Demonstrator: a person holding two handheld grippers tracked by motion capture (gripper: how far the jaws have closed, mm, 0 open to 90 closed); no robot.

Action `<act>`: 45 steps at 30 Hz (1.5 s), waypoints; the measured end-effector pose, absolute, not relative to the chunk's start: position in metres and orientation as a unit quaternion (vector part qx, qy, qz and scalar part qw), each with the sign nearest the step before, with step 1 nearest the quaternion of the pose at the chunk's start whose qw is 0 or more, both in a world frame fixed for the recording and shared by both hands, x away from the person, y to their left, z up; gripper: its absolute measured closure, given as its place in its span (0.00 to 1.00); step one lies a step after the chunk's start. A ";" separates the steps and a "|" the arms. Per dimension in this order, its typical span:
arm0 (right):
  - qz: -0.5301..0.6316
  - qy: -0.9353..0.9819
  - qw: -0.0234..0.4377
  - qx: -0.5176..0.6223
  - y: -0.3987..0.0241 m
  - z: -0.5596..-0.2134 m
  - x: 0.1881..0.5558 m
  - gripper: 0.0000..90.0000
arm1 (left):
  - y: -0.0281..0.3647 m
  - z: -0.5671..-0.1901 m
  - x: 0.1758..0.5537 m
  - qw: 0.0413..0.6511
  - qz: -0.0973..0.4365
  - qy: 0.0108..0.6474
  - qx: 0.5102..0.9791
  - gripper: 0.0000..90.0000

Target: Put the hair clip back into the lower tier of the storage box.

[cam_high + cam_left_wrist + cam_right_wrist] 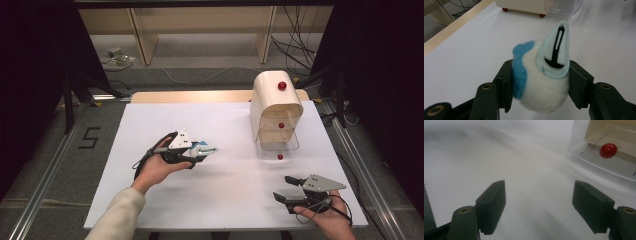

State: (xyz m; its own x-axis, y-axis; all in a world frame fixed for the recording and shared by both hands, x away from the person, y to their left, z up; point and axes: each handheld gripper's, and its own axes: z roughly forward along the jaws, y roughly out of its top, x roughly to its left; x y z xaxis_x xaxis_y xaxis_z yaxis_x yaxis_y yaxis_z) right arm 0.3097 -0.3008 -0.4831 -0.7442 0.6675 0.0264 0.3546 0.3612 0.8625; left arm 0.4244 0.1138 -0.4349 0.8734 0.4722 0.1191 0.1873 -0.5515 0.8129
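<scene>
**A fluffy clip held between my left jaws above the worktop**

My left gripper [541,82] has its jaws pressed on both sides of a white and blue fluffy hair clip [541,82], its pale blue felt tip poking out past the jaws. I hold it over the middle of the white worktop [225,195], left of the cream drawer unit [276,112] by the far right corner. My right gripper [289,189], near the right front corner, has jaws spread wide, holding nothing.

Plush toy [541,85] between left tool [202,151] jaws, left of drawer cabinet [276,107]; right tool [286,189] nearer.
</scene>
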 end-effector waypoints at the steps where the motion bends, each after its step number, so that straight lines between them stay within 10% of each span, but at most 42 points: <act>1: 0.468 0.808 0.166 0.318 -0.301 -0.483 0.309 0.31 | 0.112 -0.435 0.424 0.436 0.164 0.191 0.864 0.52; 45: 0.468 0.808 0.165 0.317 -0.301 -0.484 0.310 0.31 | 0.065 -0.422 0.428 0.455 0.144 0.178 0.860 0.52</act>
